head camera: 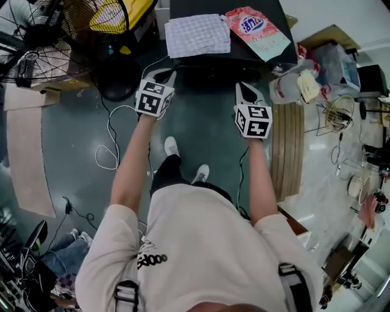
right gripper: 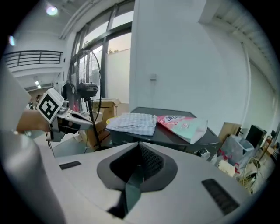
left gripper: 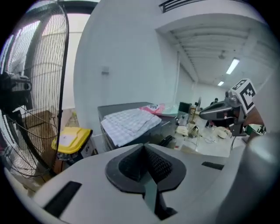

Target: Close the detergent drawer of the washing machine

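Observation:
The dark washing machine (head camera: 201, 12) stands ahead of me, seen from above; its front and the detergent drawer are hidden from view. A checked cloth (head camera: 197, 35) and a pink detergent bag (head camera: 258, 31) lie on its top. My left gripper (head camera: 163, 74) hangs just short of the machine's near edge at the left, shut, with nothing in it. My right gripper (head camera: 245, 88) hangs beside it at the right, also shut and empty. In the left gripper view the jaws (left gripper: 146, 162) meet below the cloth (left gripper: 129, 122). The right gripper view shows closed jaws (right gripper: 139, 164) below the bag (right gripper: 181, 124).
A standing fan (head camera: 36, 42) and a yellow bin (head camera: 109, 21) are at the left of the machine. Cables (head camera: 109, 140) trail over the floor. A wooden board (head camera: 286, 146) and a heap of bags and wire racks (head camera: 329, 67) crowd the right side.

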